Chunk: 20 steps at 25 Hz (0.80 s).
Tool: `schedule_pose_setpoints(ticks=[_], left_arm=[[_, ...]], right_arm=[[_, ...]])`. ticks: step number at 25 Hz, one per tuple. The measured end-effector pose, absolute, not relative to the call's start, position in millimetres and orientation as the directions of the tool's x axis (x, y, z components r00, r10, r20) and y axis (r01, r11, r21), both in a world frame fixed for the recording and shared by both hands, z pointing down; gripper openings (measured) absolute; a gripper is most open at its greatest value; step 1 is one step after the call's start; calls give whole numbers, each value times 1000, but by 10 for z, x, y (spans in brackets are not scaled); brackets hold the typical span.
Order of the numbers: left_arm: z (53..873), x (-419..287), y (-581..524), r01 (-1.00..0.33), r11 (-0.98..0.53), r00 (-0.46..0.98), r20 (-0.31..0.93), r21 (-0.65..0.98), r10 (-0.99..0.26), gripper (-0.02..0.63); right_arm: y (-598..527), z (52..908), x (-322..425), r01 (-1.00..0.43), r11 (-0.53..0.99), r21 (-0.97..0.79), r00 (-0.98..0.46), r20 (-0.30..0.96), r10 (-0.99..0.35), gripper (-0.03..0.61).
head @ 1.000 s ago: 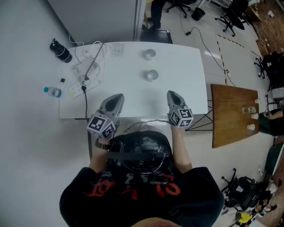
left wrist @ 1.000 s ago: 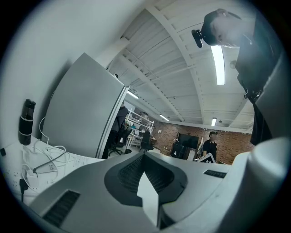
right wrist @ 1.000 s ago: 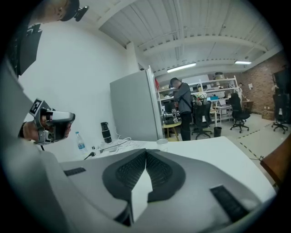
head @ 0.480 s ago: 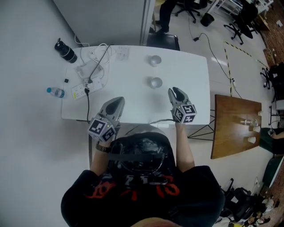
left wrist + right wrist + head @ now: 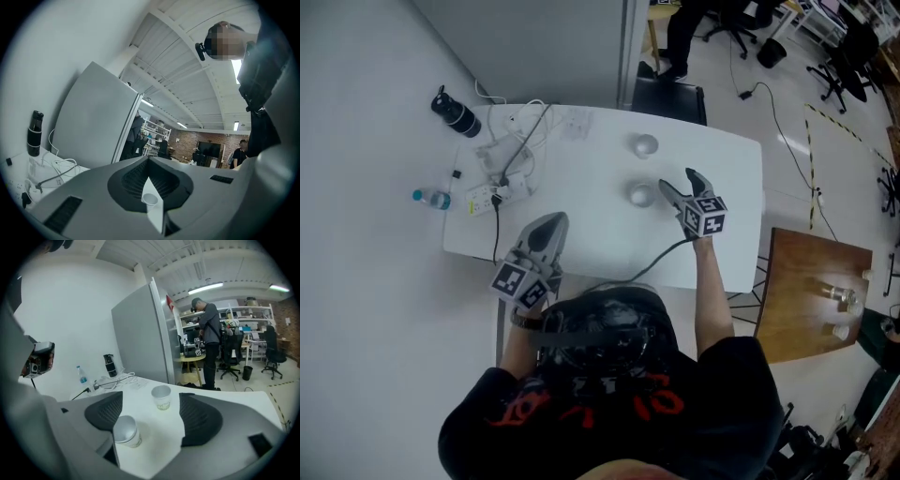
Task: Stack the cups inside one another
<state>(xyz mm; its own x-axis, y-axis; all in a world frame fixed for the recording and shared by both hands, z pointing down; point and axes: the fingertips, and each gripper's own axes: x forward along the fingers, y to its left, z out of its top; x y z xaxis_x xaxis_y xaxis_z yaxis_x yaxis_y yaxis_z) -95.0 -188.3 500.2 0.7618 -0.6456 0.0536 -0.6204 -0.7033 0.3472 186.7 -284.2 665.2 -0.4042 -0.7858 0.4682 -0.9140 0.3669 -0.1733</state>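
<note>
Two paper cups stand on the white table (image 5: 581, 234): a far cup (image 5: 645, 145) and a near cup (image 5: 640, 194). My right gripper (image 5: 678, 179) reaches over the table just right of the near cup. Its jaws have just been opening and stand open with nothing gripped. In the right gripper view the near cup (image 5: 123, 431) sits by the left jaw's pad, and the far cup (image 5: 161, 397) stands beyond the right gripper (image 5: 150, 401). My left gripper (image 5: 553, 218) hovers at the table's near edge, shut and empty. One cup (image 5: 150, 198) shows through the slit of the left gripper (image 5: 149, 161).
A black bottle (image 5: 456, 112), a water bottle (image 5: 433, 198) and a power strip with cables (image 5: 502, 159) occupy the table's left end. A black chair (image 5: 670, 94) stands behind the table. A wooden table (image 5: 811, 291) with small cups is on the right. A person (image 5: 208, 329) stands farther back.
My right gripper has moved forward over the table to beside the near cup, and its jaws have opened. The left gripper has shifted slightly along the near edge.
</note>
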Motion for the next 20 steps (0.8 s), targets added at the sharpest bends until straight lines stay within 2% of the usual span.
schedule_pose_setpoints(ticks=[4, 6, 17, 20], left_arm=[[5036, -884, -1939, -652, -675, 739, 88, 347, -668, -9], [5013, -856, -1953, -667, -659, 724, 92, 349, -684, -8], [4986, -809, -2111, -731, -586, 659, 136, 350, -740, -9], [4991, -787, -2151, -737, -575, 650, 141, 356, -747, -8]], right_arm=[[-3156, 6817, 1879, -890, 438, -124, -435, 514, -739, 390], [-3309, 6953, 1845, -876, 462, -136, -458, 532, -712, 449], [-4042, 7422, 1557, -835, 549, -49, -460, 611, -645, 448], [-4135, 7503, 1523, -831, 553, -61, -463, 625, -628, 423]])
